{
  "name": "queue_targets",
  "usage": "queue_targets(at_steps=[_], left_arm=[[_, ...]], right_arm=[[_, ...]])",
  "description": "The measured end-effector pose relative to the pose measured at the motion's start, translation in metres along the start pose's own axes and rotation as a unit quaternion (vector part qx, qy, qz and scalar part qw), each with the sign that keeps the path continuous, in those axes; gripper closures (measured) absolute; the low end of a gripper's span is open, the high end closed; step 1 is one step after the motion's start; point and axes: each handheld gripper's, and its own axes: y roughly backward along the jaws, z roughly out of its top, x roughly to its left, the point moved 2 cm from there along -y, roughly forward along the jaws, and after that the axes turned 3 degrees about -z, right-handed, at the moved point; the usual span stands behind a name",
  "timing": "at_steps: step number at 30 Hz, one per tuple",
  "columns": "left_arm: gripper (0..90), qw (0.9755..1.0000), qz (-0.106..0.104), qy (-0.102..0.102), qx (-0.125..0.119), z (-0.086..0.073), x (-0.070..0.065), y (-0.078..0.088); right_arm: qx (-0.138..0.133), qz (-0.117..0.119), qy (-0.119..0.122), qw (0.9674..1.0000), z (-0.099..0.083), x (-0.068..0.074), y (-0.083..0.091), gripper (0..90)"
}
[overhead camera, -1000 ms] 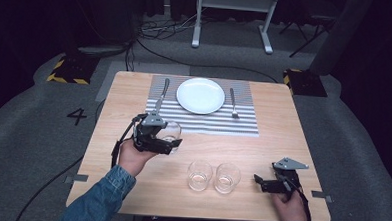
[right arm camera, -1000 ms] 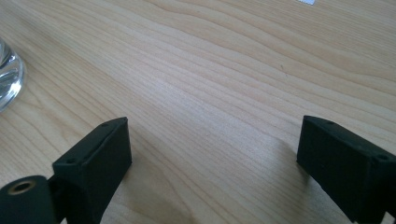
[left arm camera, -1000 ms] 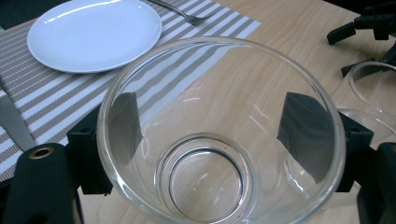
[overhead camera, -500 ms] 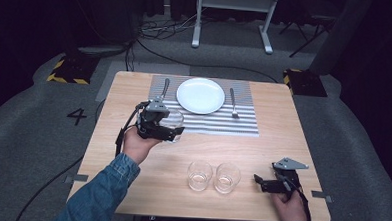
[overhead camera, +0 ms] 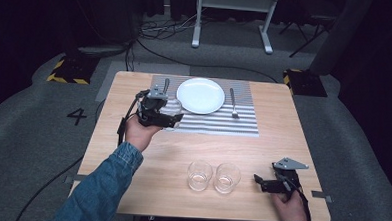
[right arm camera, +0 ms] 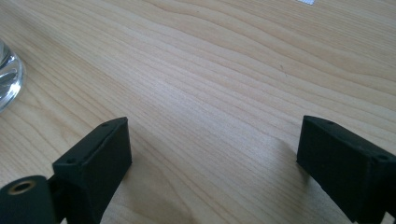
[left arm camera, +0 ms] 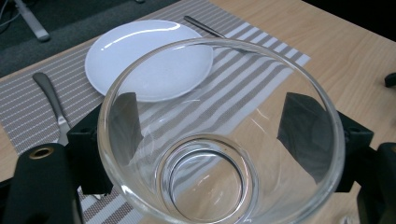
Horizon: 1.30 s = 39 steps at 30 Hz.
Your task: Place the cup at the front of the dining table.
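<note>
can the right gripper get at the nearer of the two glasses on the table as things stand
Probably yes: the right gripper rests open on the table, jaws toward the nearer glass, with bare wood between them.

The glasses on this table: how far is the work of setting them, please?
Already laid: the striped placemat carries the white plate, a fork and another utensil. In hand: the left claw is shut on a clear glass, held over the placemat's left part beside the plate. Left: two glasses stand near the table's front edge, and the right claw rests open beside them.
</note>
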Motion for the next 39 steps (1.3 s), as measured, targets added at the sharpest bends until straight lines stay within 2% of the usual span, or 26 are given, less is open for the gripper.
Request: queue_targets(at_steps=[4, 9, 12, 15, 22, 25, 28, 29, 32, 34, 35, 39], left_arm=[[18.9, 0.9999, 0.007, 0.015, -0.002, 0.004, 0.011, -0.004], [18.9, 0.9997, 0.016, 0.017, 0.006, 0.008, 0.025, -0.013], [18.9, 0.9992, 0.024, 0.027, 0.017, 0.009, 0.033, -0.023], [18.9, 0.9984, 0.040, 0.033, 0.023, 0.010, 0.039, -0.032], [18.9, 0.9971, 0.046, 0.038, 0.047, 0.009, 0.049, -0.048], [18.8, 0.9954, 0.051, 0.048, 0.066, 0.007, 0.056, -0.060], [18.9, 0.9943, 0.052, 0.054, 0.076, 0.006, 0.060, -0.066], [18.9, 0.9932, 0.056, 0.057, 0.084, 0.005, 0.062, -0.072], [18.8, 0.9920, 0.062, 0.056, 0.095, 0.005, 0.065, -0.079], [18.8, 0.9913, 0.058, 0.057, 0.104, 0.005, 0.065, -0.081], [18.8, 0.9905, 0.062, 0.051, 0.111, 0.004, 0.067, -0.085], [18.8, 0.9893, 0.064, 0.056, 0.119, 0.004, 0.069, -0.093]], right_arm=[[0.000, 0.000, 0.000, 1.0000, 0.000, 0.000, 0.000, 10.0], [0.000, 0.000, -0.002, 1.0000, 0.000, 0.000, 0.000, 10.0], [0.000, 0.000, -0.001, 1.0000, 0.000, 0.000, 0.000, 10.0], [0.000, 0.000, -0.001, 1.0000, 0.000, 0.000, 0.000, 10.0], [0.000, -0.001, -0.001, 1.0000, 0.000, 0.000, 0.000, 10.1], [0.000, -0.001, -0.001, 1.0000, 0.000, 0.000, 0.000, 10.1], [0.000, -0.001, -0.001, 1.0000, 0.000, 0.000, 0.000, 10.1], [0.000, -0.001, -0.001, 1.0000, 0.000, 0.000, 0.000, 10.1], [0.000, -0.001, -0.002, 1.0000, 0.000, 0.000, 0.000, 10.1], [0.000, -0.001, -0.001, 1.0000, 0.000, 0.000, 0.000, 10.1], [0.000, -0.001, -0.002, 1.0000, 0.000, 0.000, 0.000, 10.0], [0.000, -0.001, -0.001, 1.0000, 0.000, 0.000, 0.000, 10.0]])
